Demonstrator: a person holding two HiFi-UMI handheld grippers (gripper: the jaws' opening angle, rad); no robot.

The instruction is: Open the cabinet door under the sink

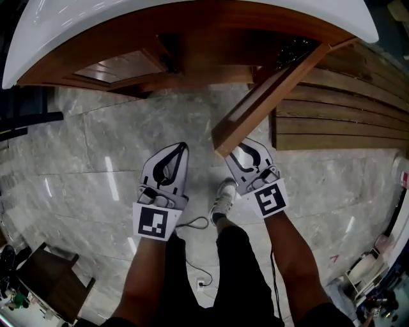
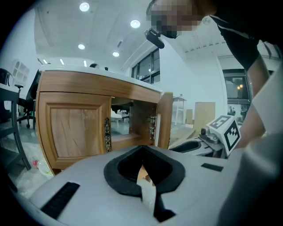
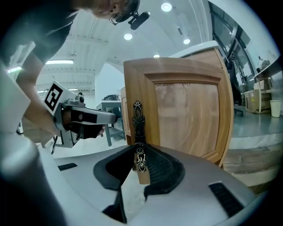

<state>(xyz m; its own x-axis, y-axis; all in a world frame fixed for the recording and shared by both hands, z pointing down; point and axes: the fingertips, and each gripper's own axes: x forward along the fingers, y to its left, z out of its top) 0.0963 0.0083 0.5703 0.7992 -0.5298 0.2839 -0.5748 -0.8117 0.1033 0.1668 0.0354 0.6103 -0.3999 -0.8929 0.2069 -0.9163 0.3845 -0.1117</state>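
Under the white sink counter (image 1: 192,19) stands a wooden cabinet. Its right door (image 1: 268,96) is swung well open toward me, and the dark inside (image 2: 132,123) shows. My right gripper (image 1: 238,152) is shut on that door's ornate dark metal handle (image 3: 138,128), which stands upright between the pads at the door's free edge (image 3: 132,97). The left door (image 2: 75,132) stays closed, its handle (image 2: 107,134) untouched. My left gripper (image 1: 182,148) hovers over the floor in front of the cabinet, apart from it. Its tips meet and hold nothing.
A wooden slatted step (image 1: 339,108) lies right of the cabinet, behind the open door. The person's shoe (image 1: 222,199) and a thin cable (image 1: 192,223) are on the marble floor between the grippers. Dark furniture (image 1: 51,274) stands at the lower left.
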